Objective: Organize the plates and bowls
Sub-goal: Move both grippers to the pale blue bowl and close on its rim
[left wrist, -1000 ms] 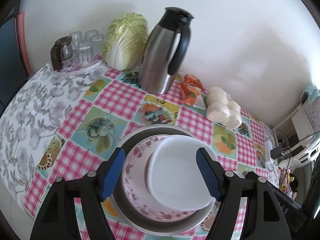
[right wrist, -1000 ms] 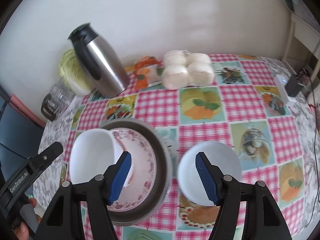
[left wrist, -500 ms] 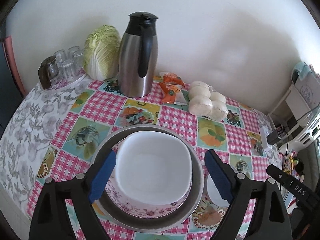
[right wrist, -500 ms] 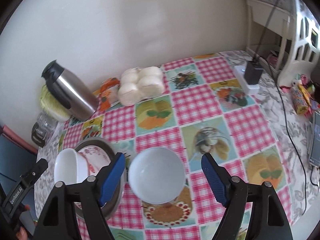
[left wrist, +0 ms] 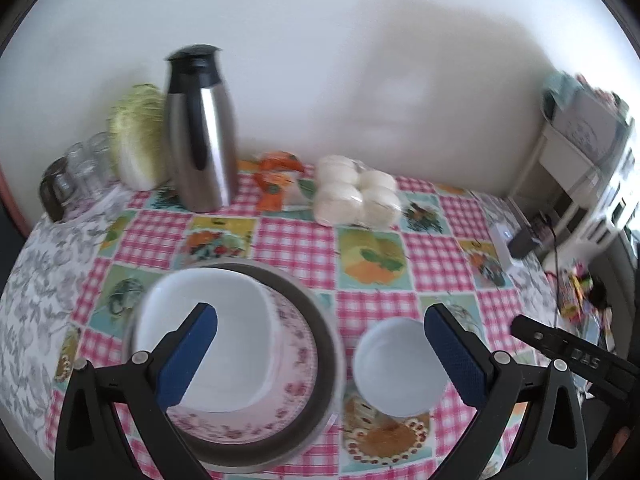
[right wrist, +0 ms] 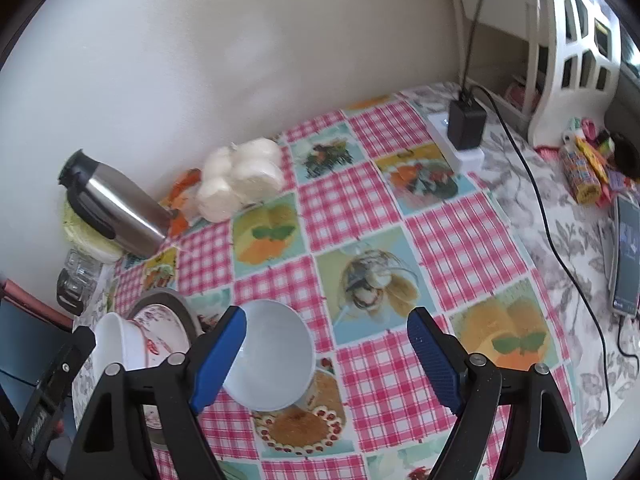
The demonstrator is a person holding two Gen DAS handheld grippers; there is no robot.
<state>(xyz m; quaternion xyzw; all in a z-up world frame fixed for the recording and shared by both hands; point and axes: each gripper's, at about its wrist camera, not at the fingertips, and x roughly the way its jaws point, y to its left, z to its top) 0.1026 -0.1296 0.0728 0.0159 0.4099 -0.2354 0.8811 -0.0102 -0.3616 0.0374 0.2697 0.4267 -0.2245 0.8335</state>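
A white square bowl point(left wrist: 208, 328) sits on a pink floral plate point(left wrist: 292, 368), which lies in a dark metal pan point(left wrist: 320, 320). A small round white bowl point(left wrist: 400, 368) stands on the tablecloth just right of the pan. My left gripper point(left wrist: 320, 356) is open and empty above the pan's right rim, between both bowls. In the right wrist view the round bowl point(right wrist: 276, 352) is by the left fingertip of my open, empty right gripper point(right wrist: 326, 352); the square bowl point(right wrist: 116, 344) and plate point(right wrist: 164, 328) are at the far left.
A steel thermos jug point(left wrist: 200, 132), a cabbage point(left wrist: 136, 136), glasses point(left wrist: 80, 168), an orange packet point(left wrist: 280, 180) and wrapped white buns point(left wrist: 356, 192) line the wall. A power strip with charger point(right wrist: 464, 124), cable, phone point(right wrist: 624, 256) and snacks lie at the right edge.
Both grippers have swung to the right. The square bowl stays on the plate. The round bowl now sits off toward the right gripper's left finger.
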